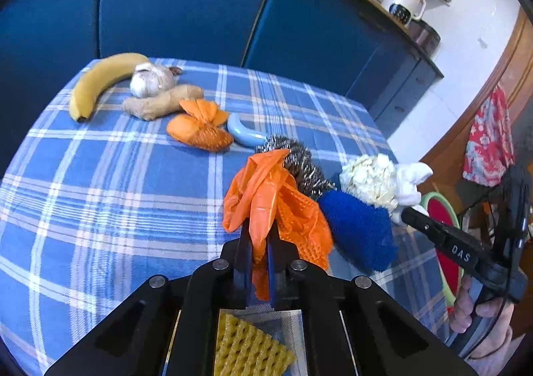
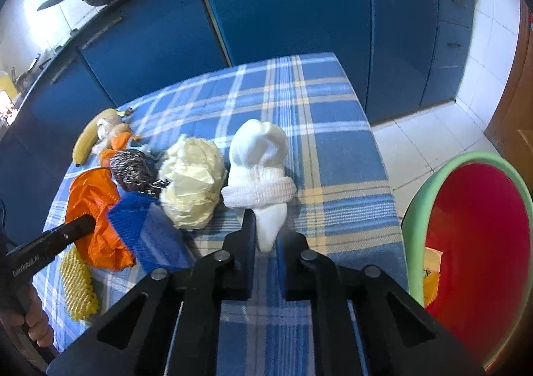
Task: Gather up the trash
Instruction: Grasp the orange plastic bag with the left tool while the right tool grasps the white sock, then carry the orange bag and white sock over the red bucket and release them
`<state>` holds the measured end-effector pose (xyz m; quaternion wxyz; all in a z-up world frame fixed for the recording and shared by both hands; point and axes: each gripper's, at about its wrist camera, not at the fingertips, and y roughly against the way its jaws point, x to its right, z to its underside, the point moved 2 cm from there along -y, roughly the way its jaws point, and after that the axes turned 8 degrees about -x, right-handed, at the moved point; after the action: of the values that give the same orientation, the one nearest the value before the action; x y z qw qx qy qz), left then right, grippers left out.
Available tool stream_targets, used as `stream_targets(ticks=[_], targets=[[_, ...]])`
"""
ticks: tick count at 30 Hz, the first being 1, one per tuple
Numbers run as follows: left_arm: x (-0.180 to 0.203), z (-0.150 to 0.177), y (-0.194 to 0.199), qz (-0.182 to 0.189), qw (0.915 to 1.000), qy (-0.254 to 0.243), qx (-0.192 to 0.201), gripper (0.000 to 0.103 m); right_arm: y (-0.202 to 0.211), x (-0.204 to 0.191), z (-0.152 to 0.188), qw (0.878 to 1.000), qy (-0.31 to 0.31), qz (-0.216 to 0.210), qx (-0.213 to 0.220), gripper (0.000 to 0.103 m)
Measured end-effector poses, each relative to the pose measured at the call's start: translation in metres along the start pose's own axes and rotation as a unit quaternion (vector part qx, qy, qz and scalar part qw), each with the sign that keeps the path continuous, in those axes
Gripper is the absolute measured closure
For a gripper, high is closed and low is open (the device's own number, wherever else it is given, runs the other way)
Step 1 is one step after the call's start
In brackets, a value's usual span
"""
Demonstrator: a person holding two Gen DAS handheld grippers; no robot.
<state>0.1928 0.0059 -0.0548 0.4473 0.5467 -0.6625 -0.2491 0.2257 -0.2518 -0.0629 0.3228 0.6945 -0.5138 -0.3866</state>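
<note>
Clamping together on an orange plastic bag (image 1: pixel 258 196), the left gripper (image 1: pixel 259 242) has taken it by a loose fold, probably so the crumpled bulk hangs free for carrying. Likewise the right gripper (image 2: pixel 266 226) is pinched on the tail of a white sock (image 2: pixel 261 169), with the red bin (image 2: pixel 479 262) just beside the checked tablecloth (image 2: pixel 319 129). Lettering "DAS" shows on 1 gripper arm (image 1: pixel 461 254); another inscription is too blurred to read.
</note>
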Motion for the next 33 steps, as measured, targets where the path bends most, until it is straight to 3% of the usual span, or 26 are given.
stream_targets(ticks=[8,20,33], targets=[[0.0,0.001,0.028,0.012,0.9994,0.012,0.031,0.096,0.032,-0.001,0.013,0.999,-0.005,-0.018,0.029,0.09],[0.026,0.001,0.065,0.039,0.9964,-0.009,0.075,0.097,0.083,-0.008,0.039,0.998,0.001,-0.034,0.06,0.09],[0.068,0.001,0.076,0.059,0.9938,-0.038,0.087,0.097,0.118,0.01,0.055,0.994,-0.016,-0.055,0.089,0.09]])
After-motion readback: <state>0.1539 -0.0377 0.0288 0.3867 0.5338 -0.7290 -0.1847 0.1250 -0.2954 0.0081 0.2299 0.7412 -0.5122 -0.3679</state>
